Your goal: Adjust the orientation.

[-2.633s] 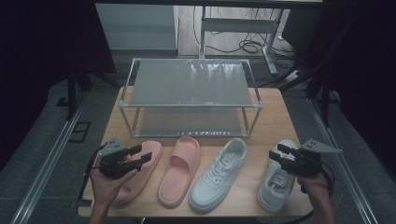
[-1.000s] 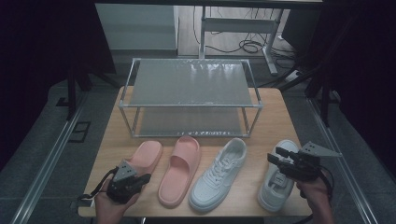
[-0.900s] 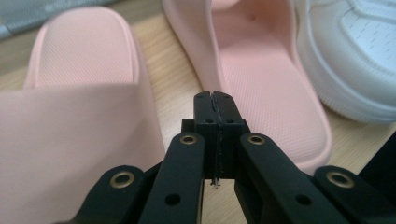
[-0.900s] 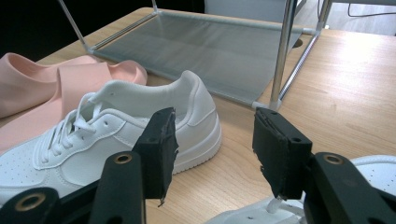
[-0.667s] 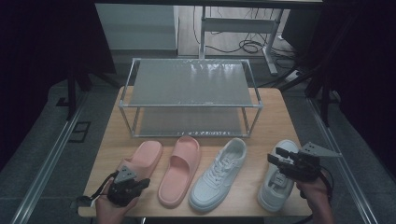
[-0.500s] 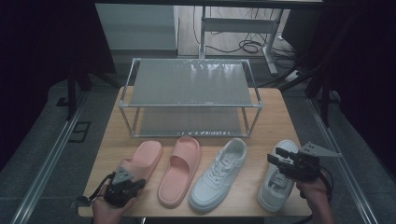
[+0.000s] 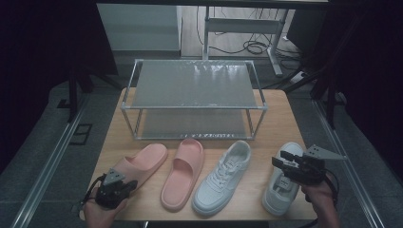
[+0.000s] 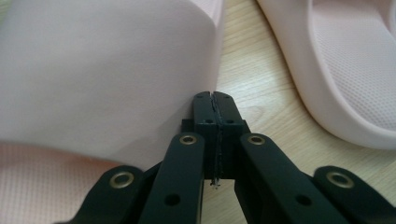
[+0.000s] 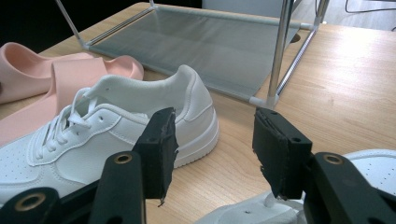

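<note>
the left gripper (image 7: 124, 186), jaws pressed together on nothing, sat at the heel of the left pink slipper (image 7: 141, 164), at seven o'clock on the table (image 7: 285, 118). it probably needed to open and straddle the heel rim squarely. the right gripper (image 7: 281, 161) hovered with jaws apart over the right white sneaker (image 7: 280, 192) at five o'clock.

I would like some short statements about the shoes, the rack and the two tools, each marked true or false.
1. The left tool is shut, its jaws pressed together beside the outer pink slipper. True.
2. The right tool is clamped on a sneaker. False: its jaws stand open above the right white sneaker, holding nothing.
3. Both shelves of the rack carry shoes. False: both are bare.
4. Four shoes lie in a row on the table. True.
</note>
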